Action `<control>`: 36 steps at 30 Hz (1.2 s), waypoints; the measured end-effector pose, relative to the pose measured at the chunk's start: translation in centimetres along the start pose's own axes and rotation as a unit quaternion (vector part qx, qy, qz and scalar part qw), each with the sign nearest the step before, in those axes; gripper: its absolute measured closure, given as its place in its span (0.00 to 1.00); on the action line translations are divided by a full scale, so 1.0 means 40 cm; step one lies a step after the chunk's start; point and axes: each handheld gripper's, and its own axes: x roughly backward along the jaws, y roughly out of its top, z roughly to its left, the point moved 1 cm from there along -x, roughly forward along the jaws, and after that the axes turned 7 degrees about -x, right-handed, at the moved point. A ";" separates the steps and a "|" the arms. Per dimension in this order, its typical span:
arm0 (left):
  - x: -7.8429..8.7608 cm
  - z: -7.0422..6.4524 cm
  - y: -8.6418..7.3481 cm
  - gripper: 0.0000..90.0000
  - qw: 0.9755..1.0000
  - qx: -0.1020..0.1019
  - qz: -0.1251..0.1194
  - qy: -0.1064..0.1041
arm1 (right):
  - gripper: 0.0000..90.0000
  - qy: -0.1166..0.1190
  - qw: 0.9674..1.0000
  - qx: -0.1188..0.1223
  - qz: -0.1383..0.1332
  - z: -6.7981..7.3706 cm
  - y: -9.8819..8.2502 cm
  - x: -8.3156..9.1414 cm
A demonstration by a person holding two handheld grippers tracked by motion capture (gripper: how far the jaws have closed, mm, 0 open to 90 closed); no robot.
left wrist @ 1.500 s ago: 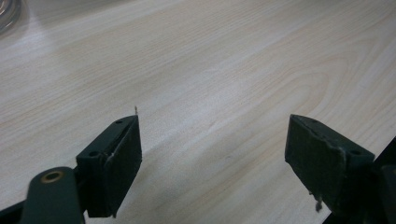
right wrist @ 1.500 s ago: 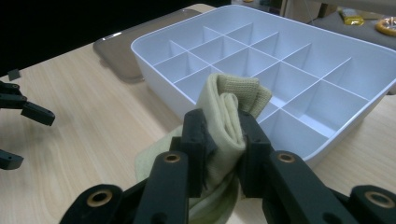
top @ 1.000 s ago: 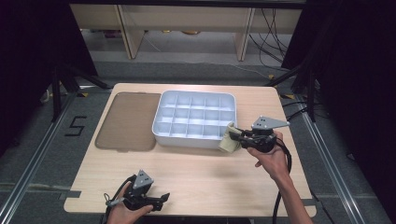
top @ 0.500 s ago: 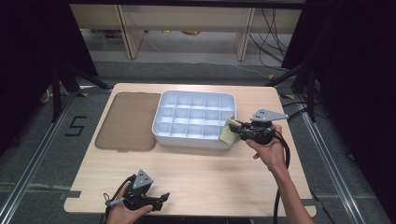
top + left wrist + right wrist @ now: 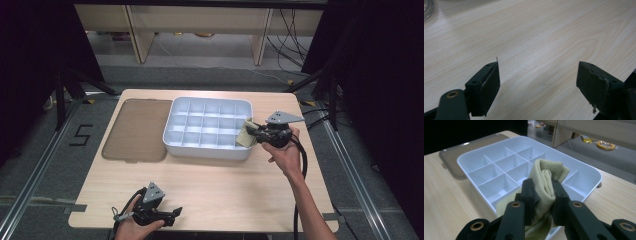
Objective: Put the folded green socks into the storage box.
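A white compartment tray [image 5: 172, 112] [image 5: 466, 157] sits mid-table, all its cells bare. My right gripper [image 5: 251, 131] [image 5: 543, 192] hangs over the tray's right front corner, shut on a folded pale-yellow cloth [image 5: 245, 136] [image 5: 546, 181]. The cloth hangs partly over the tray's rim. My left gripper [image 5: 172, 214] [image 5: 537, 85] rests near the table's front edge at the left, open, with bare wood between its jaws.
A flat brown lid [image 5: 135, 129] [image 5: 456, 150] lies left of the tray. The light wooden table [image 5: 225, 185] has open room in front of the tray. Dark floor and metal rails surround the table; shelving stands behind.
My right gripper has carried the cloth a little farther back and left, onto the tray's right front corner. The left gripper has stayed put.
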 end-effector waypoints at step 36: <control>-0.001 -0.004 0.000 0.21 1.000 0.003 -0.001 0.001 | 0.84 -0.072 0.992 0.081 0.071 -0.023 -0.030 -0.123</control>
